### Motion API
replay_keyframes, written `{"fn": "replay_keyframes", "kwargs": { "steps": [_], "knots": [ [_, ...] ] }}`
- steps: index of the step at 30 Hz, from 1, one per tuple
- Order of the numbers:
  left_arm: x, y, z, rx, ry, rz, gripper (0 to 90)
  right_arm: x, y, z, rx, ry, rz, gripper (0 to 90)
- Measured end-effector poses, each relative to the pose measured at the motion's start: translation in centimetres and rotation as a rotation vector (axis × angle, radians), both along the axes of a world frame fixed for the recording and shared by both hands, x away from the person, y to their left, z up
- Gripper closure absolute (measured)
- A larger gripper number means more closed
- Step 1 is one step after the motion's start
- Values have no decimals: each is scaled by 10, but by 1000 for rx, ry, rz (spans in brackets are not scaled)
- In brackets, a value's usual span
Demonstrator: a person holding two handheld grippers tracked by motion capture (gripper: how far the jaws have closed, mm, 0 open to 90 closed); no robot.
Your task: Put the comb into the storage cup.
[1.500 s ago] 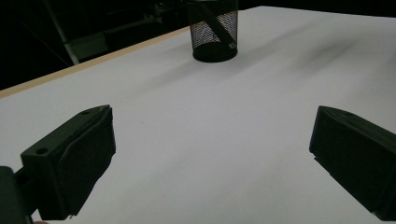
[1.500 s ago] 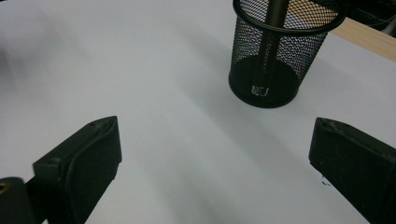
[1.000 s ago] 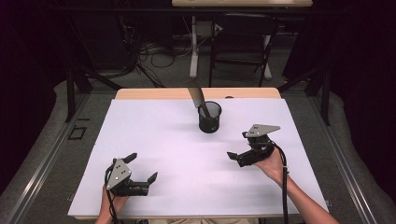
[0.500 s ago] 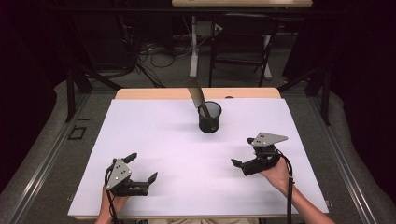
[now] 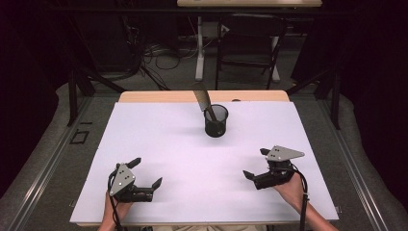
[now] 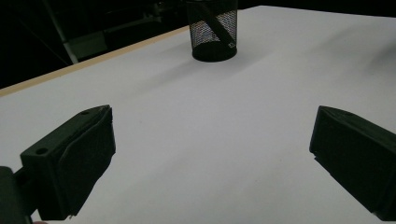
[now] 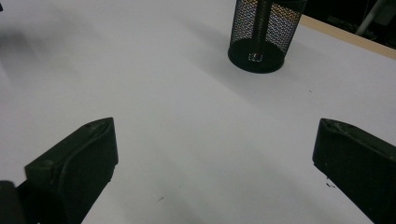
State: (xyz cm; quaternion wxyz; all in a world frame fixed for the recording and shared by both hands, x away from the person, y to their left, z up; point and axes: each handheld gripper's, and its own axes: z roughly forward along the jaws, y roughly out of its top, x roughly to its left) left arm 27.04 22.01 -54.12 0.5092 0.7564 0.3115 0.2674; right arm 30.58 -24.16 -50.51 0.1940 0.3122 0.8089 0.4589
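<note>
Both hand-held grippers sat low over the near edge of the white counter (image 5: pixel 159 130), each with its jaws spread wide and nothing between them. Nearest the person's left side, the left hand-held gripper (image 5: pixel 146 177) rested close to the front edge, its jaws pointing forward and toward the middle; its own view showed the two black jaws far apart with bare white surface between them. On the other side, the right hand-held gripper (image 5: pixel 256 166) hovered a little farther up the counter, held by the right hand (image 5: pixel 290 189), jaws likewise apart and aimed inward toward the left. Between the two lay plain white surface. Beyond them, well apart from both and close to the far edge near the centre line, stood the black mesh cup (image 5: pixel 215 120), upright. In it leaned a dark-handled utensil (image 5: pixel 204 102) with a flat blade, its long axis tilted up and back toward the far left, the blade end clear above the rim and the handle end down inside the mesh. From the right hand-held gripper the cup lay forward and to the left; from the left one it lay forward and to the right. By my judgement the right hand-held gripper was slightly the nearer, so a reach for cup or utensil would probably fall to it, moving diagonally forward and inward.
</note>
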Motion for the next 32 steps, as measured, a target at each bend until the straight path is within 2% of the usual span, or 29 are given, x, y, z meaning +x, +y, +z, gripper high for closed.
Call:
{"fn": "replay_keyframes", "kwargs": {
  "steps": [9,18,32],
  "knots": [
    [0,-1,0,0,0,-1,2,-13,-6,-7,8,-8,-15,0],
    [-1,0,0,-4,-1,1,2,-24,-11,-13,9,-39,-40,0],
    [-1,-1,0,-4,-1,-1,1,-31,-14,-14,20,-70,-51,0]
  ]
}}
